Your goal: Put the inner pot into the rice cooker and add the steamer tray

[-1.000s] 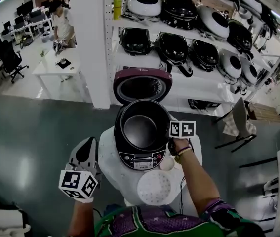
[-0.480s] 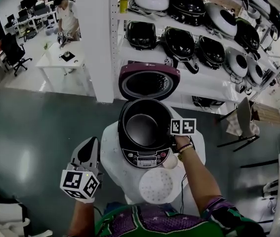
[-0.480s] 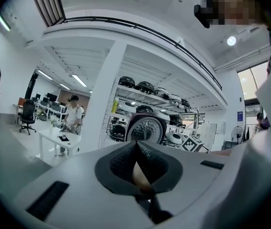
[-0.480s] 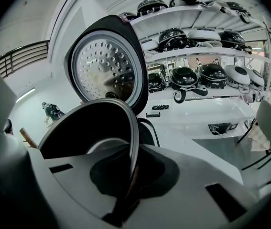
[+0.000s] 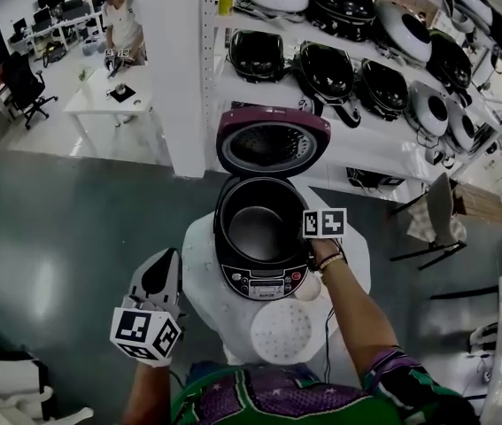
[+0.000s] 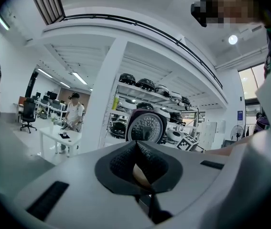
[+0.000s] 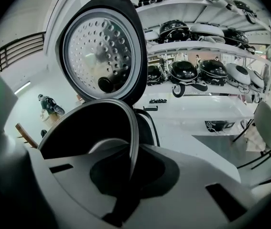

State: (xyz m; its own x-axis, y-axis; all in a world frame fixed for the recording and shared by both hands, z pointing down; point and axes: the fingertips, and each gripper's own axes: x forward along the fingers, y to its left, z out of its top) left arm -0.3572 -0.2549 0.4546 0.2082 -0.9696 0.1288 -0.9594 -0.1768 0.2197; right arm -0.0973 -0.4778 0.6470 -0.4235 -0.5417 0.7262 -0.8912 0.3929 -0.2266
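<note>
The rice cooker (image 5: 260, 280) stands on a small white table (image 5: 199, 282) with its maroon lid (image 5: 273, 140) raised. The dark inner pot (image 5: 255, 230) sits in its body. My right gripper (image 5: 310, 253) is shut on the pot's right rim. In the right gripper view that rim (image 7: 131, 128) runs down between the jaws, below the perforated lid plate (image 7: 102, 51). The white round steamer tray (image 5: 280, 332) lies on the table in front of the cooker. My left gripper (image 5: 162, 268) hovers left of the table, shut and empty (image 6: 136, 149).
A small white cup (image 5: 307, 288) sits by the cooker's front right corner. Shelves (image 5: 383, 140) with several other cookers stand behind. A person (image 5: 119, 16) works at a white desk (image 5: 100, 100) far left. A chair (image 5: 432, 220) stands to the right.
My right gripper has sunk a little with the pot rim in it, and the pot sits lower in the cooker. The left gripper has stayed where it was.
</note>
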